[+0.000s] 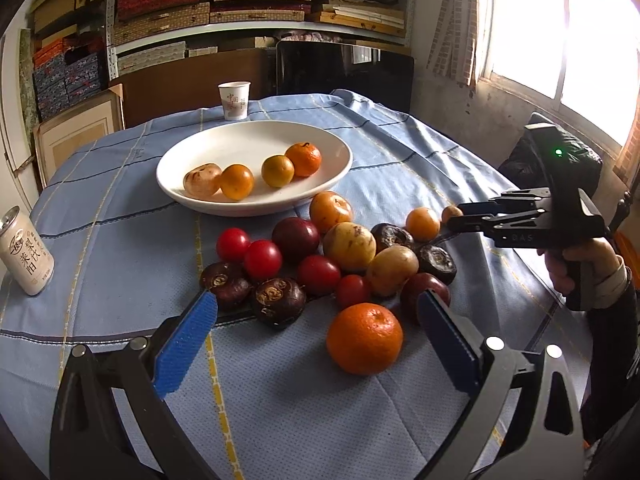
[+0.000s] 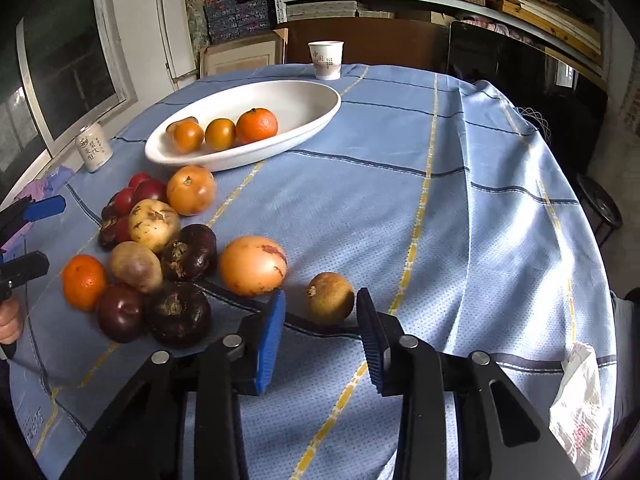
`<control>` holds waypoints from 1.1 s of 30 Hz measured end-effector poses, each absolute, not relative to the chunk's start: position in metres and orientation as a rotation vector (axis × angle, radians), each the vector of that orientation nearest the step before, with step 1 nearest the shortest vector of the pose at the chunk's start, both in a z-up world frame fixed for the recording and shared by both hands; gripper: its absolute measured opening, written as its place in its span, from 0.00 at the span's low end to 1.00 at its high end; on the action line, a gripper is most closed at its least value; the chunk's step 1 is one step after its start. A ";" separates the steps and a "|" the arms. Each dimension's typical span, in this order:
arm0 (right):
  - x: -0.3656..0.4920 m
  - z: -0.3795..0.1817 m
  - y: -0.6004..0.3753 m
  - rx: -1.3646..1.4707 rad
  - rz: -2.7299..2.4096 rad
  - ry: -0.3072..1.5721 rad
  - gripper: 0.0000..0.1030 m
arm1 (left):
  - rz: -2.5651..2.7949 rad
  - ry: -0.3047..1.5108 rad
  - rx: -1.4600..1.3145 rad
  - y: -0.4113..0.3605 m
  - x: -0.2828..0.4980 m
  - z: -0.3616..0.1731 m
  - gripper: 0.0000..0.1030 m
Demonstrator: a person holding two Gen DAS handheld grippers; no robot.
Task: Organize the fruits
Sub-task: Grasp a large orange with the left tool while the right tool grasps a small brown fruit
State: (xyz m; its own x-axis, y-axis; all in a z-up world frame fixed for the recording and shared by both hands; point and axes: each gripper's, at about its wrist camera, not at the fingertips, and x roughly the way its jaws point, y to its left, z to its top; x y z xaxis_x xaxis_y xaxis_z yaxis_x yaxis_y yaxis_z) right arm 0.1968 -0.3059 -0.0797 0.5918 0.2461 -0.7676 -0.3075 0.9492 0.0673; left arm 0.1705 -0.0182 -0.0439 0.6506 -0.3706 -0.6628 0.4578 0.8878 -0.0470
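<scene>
**Fruits heaped on a blue cloth, four already in the dish**

Fruits lie in a loose pile (image 1: 332,256) on a pale blue tablecloth (image 2: 460,208) crossed by dark and yellow stripes. Nearest the left gripper (image 1: 316,312) sits a bright mandarin (image 1: 365,338), between its blue fingers (image 1: 188,344) but touched by neither; the jaws stand wide apart. Over on the right side, the right gripper (image 2: 320,312) has a small brownish fruit (image 2: 330,297) between its tips. Its jaws are drawn in narrow around it, the right pad at the fruit's edge, a sliver of cloth showing on the left; I cannot tell whether it is truly clamped. Just beside that lies a larger yellow-orange fruit (image 2: 253,265), then dark purple ones, potato-coloured ones and small red ones, touching each other.

Beyond the pile a white oval dish (image 1: 248,140) holds four fruits in a row. A drinks can (image 1: 27,254) stands near the table's left edge, and a paper cup (image 1: 234,100) at the far rim. Crumpled white paper (image 2: 576,408) rests on the cloth at the right. Behind, shelves (image 1: 260,4) are stacked with flat boxes, and a bright window (image 1: 568,40) fills the right wall.
</scene>
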 end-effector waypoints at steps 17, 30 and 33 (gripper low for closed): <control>0.200 -0.083 -0.306 -0.023 0.353 0.900 0.29 | -0.615 0.803 0.194 -0.038 0.165 -0.056 0.76; 0.198 -0.082 -0.304 -0.040 0.349 0.894 0.29 | -0.648 0.901 0.159 -0.040 0.178 -0.070 0.53; 0.198 -0.082 -0.303 -0.042 0.350 0.894 0.29 | -0.645 0.910 0.157 -0.039 0.178 -0.072 0.53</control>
State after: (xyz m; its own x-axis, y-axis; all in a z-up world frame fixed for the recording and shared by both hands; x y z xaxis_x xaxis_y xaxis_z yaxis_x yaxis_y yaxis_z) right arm 0.1979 -0.3032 -0.0822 0.5737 0.2813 -0.7692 -0.3158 0.9425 0.1091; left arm 0.1783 -0.0389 -0.0716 0.4408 -0.4528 -0.7750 0.5810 0.8021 -0.1382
